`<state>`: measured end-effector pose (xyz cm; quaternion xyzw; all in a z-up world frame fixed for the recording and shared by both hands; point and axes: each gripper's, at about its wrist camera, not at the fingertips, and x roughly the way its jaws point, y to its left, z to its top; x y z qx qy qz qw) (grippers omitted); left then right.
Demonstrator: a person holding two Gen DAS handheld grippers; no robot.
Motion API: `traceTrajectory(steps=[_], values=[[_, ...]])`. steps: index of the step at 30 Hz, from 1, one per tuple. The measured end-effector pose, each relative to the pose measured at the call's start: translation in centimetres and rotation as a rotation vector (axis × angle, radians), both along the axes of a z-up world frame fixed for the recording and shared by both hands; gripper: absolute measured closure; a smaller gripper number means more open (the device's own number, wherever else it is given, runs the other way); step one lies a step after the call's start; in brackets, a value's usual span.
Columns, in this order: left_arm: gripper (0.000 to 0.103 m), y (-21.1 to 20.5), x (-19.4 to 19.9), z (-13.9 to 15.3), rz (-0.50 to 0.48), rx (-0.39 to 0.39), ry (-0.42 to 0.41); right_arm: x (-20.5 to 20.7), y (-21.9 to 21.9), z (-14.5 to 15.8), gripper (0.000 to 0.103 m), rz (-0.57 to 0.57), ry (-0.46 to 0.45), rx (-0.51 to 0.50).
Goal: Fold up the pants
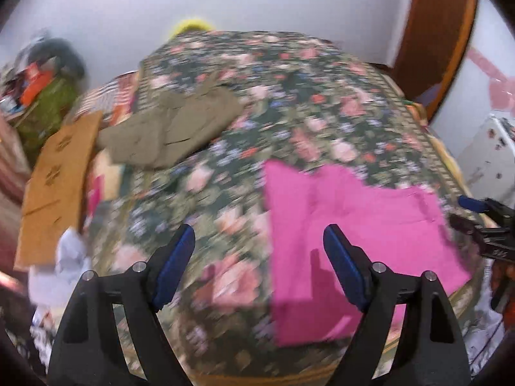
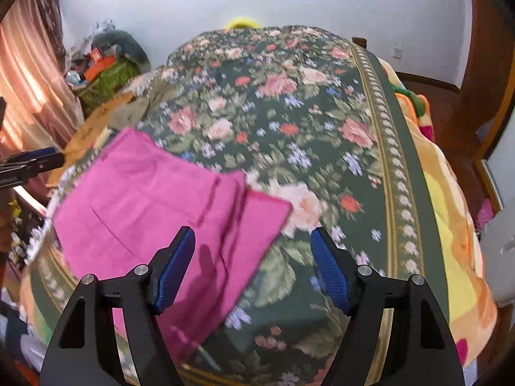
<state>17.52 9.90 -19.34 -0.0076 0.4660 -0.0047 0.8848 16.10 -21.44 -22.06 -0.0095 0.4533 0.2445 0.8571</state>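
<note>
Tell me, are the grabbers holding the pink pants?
No. The left gripper and right gripper are both open and empty; the pink pants lie on the bed, unheld.

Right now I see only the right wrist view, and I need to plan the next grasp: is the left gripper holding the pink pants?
Observer: No. The left gripper is open and empty, with one finger over the pink pants.
Operator: Anything else on that side?
Observer: Olive pants lie farther back, apart from the pink ones.
Operator: And nearer the left gripper?
Observer: A crumpled white cloth sits beside it.
</note>
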Motion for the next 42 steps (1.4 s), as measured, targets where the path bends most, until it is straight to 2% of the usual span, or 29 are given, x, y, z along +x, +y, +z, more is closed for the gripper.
traceTrajectory(steps=[3, 7, 11, 13, 15, 20, 24, 30, 34, 37, 39, 41, 42], values=[[0.04, -2.0, 2.4, -0.8, -0.083, -0.05, 0.049, 0.9, 1.1, -0.3, 0.052, 0.018, 0.019, 0.03], [0.053, -4.1, 5.1, -3.5, -0.142, -0.043, 0.124, 1.8, 2.6, -1.7, 0.06, 0.051, 0.065, 0.045], [0.065, -4.6, 6.5, -5.2, -0.168, -0.098, 0.162, 2.3, 3.4, -2.4, 0.069, 0.075, 0.077, 0.062], [0.067, -4.5, 6.8, -5.1, -0.167, -0.105, 0.152, 2.6, 3.4, -2.3, 0.076, 0.074, 0.069, 0.062], [0.074, -4.6, 6.8, -5.0, -0.169, -0.096, 0.141, 2.8, 3.3, -2.1, 0.086, 0.074, 0.047, 0.056], [0.08, -5.1, 6.6, -3.8, -0.184, -0.043, 0.093, 3.0, 3.7, -0.8, 0.09, 0.096, -0.041, 0.016], [0.08, -4.9, 6.9, -3.2, -0.153, -0.04, 0.062, 3.5, 4.5, -0.6, 0.09, 0.109, -0.086, -0.041], [0.076, -4.4, 8.0, -5.9, -0.114, -0.046, 0.115, 5.1, 4.6, -2.0, 0.09, 0.098, -0.027, -0.066], [0.076, -3.9, 8.2, -5.5, -0.091, -0.098, 0.133, 5.1, 4.5, -1.8, 0.09, 0.092, -0.018, -0.07], [0.075, -4.2, 7.6, -4.5, -0.097, -0.063, 0.117, 4.8, 4.1, -1.0, 0.078, 0.064, -0.005, -0.061], [0.071, -4.2, 7.0, -3.6, -0.102, -0.034, 0.094, 4.6, 3.7, -0.4, 0.056, 0.04, -0.009, -0.056], [0.067, -4.1, 6.1, -2.4, -0.104, -0.005, 0.063, 4.0, 3.1, 0.5, 0.048, 0.012, -0.034, -0.051], [0.061, -3.8, 5.8, -2.0, -0.105, 0.0, 0.055, 3.8, 2.9, 0.9, 0.048, 0.006, -0.044, -0.046]])
